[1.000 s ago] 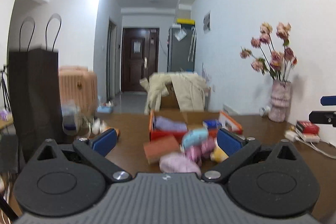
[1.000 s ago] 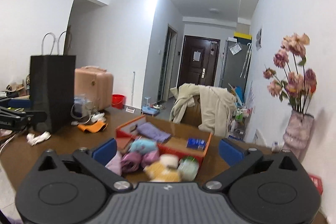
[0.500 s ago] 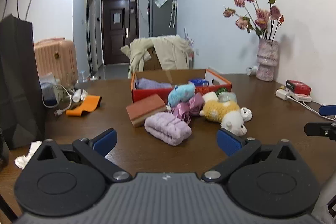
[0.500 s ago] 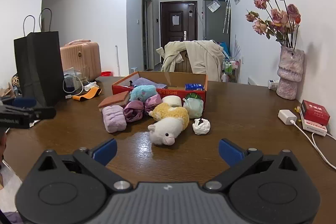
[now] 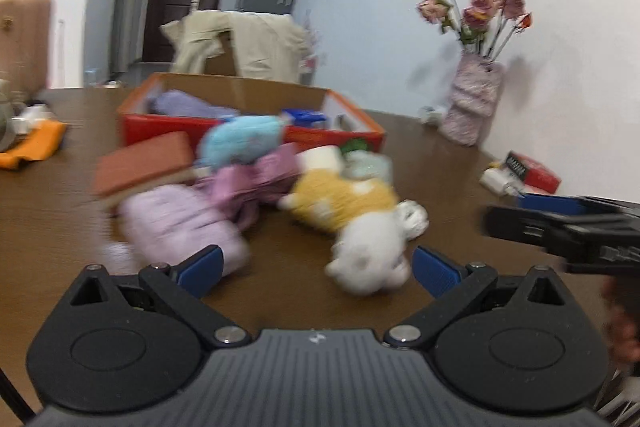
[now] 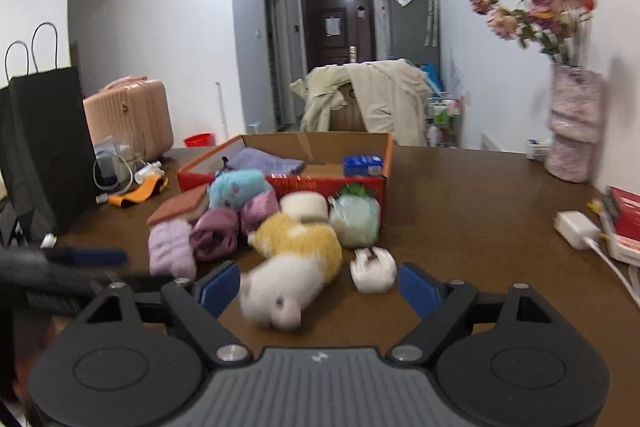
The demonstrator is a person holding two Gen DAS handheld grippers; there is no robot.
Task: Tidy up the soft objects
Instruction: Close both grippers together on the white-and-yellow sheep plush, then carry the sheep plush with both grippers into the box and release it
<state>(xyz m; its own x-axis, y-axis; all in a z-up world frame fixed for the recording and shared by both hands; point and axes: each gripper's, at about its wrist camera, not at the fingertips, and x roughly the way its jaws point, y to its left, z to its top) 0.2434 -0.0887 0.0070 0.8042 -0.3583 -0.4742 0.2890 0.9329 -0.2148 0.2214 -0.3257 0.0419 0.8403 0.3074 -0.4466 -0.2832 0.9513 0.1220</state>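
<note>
Right wrist view: right claw (image 6: pixel 318 285) wide, jaws just been closing, plush (image 6: pixel 294 255) between, not gripped. Left claw (image 5: pixel 316 269) open, empty. Soft pile at frame centre on bench (image 6: pixel 460 211), outside box (image 6: pixel 304 181); sorting barely begun.

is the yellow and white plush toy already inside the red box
No, the plush toy lies on the brown table in front of the red box, between the right gripper's open fingers.

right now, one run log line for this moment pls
phase: approach | left gripper: open, empty | right gripper: open, jaws just closing, empty | nearest: plush toy on table | box: behind pile
</note>
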